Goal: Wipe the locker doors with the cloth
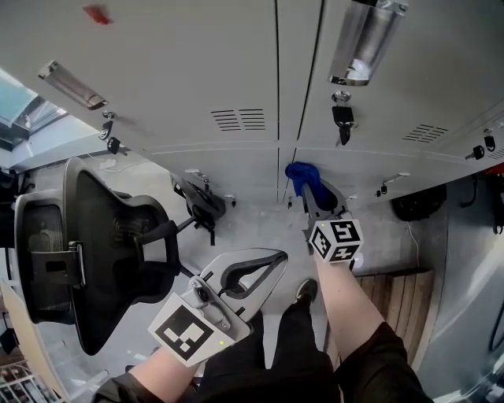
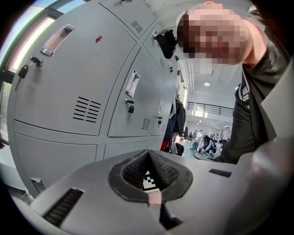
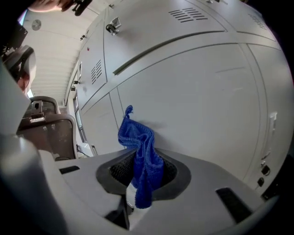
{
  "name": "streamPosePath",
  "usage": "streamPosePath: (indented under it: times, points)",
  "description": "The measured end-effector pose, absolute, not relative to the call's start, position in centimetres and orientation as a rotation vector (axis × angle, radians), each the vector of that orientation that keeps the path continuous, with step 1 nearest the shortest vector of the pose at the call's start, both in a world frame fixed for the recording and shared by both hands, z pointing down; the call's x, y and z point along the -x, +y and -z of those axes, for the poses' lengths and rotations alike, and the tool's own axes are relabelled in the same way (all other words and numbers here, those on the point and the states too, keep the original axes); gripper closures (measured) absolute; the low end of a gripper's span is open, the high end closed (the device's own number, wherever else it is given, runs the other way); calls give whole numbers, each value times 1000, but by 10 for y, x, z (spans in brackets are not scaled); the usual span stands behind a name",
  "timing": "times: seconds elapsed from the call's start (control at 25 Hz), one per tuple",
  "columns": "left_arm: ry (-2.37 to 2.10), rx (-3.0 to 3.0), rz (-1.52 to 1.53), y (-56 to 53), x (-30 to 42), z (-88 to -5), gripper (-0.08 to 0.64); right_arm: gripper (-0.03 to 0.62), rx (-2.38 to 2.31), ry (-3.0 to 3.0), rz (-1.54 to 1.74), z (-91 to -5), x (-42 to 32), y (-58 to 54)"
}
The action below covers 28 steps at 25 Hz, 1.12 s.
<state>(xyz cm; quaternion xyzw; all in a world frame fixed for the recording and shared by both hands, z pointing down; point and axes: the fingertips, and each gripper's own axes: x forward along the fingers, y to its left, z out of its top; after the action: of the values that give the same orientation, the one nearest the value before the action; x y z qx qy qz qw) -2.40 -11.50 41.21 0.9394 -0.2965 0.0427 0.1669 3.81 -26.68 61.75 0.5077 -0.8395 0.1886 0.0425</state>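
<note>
One cloth, one working gripper: the right gripper (image 1: pixel 313 206) clamps the blue cloth (image 1: pixel 303 177) by the lower locker doors (image 1: pixel 228 169).
In the head view the cloth sits toward 2 o'clock, at the seam between two doors; contact is unclear. Little cloth sticks out past the jaws, so press it flat, stroke evenly and avoid the hanging keys (image 1: pixel 343 118). The left gripper (image 1: pixel 276 258), closed and empty, hangs at 6 o'clock.

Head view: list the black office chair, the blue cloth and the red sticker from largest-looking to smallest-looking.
1. black office chair, by far the largest
2. blue cloth
3. red sticker, the smallest
</note>
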Motion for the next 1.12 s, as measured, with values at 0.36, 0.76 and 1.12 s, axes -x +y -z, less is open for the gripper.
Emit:
streamPosePath:
  times: [0.36, 0.76, 1.12]
  points:
    - [-798, -2678, -114, -115, -2, -412, 552, 514, -1699, -2456, -568, -623, -134, -270]
    - [-714, -2699, -104, -120, -48, -412, 552, 514, -1836, -2301, -534, -626, -249, -271]
    - [-736, -2693, -126, -117, -31, -407, 552, 514, -1673, -2462, -557, -627, -151, -249]
